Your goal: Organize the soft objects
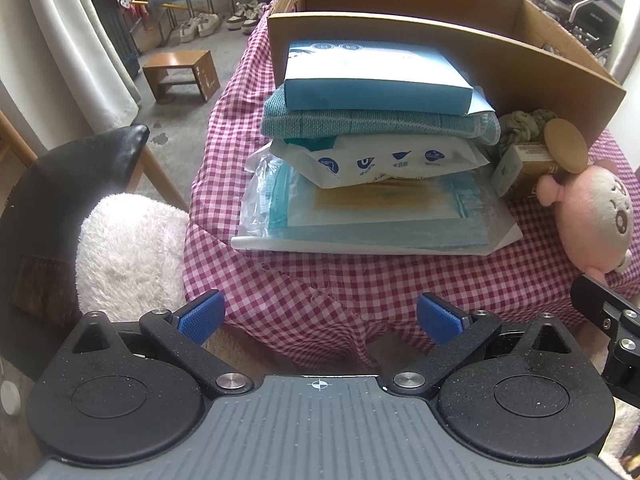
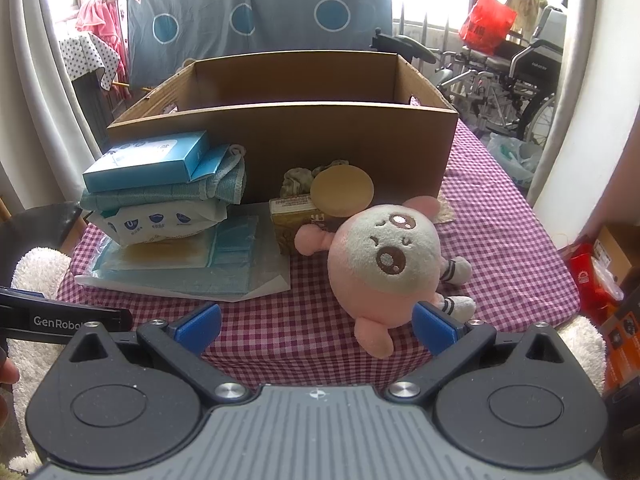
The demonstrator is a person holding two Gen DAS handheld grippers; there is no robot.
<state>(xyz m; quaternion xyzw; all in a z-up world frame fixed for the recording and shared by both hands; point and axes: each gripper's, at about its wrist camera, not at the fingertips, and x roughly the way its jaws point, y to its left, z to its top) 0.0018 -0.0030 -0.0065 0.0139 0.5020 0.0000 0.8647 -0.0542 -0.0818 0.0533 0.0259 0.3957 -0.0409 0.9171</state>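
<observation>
The left gripper (image 1: 318,316) hangs with its blue pads wide apart and nothing between them, above the near edge of the table, facing a stack of soft goods. The right gripper (image 2: 316,326) is spread just as wide and grips nothing; its right pad sits just beside the pink plush toy (image 2: 384,264), though I cannot tell whether they touch. The toy lies on its back on the checked tablecloth (image 2: 500,216), in front of an open cardboard box (image 2: 320,136). The stack holds a flat plastic packet (image 1: 360,216) at the bottom, a wipes pack (image 1: 384,160), a folded teal towel (image 1: 376,122) and a blue carton (image 1: 376,76) on top. Between stack and toy sit a small gold box (image 2: 296,216), a round tan pad (image 2: 342,192) and a green scrunchie (image 1: 520,124). Behind are hanging laundry and a wheelchair (image 2: 524,76).
</observation>
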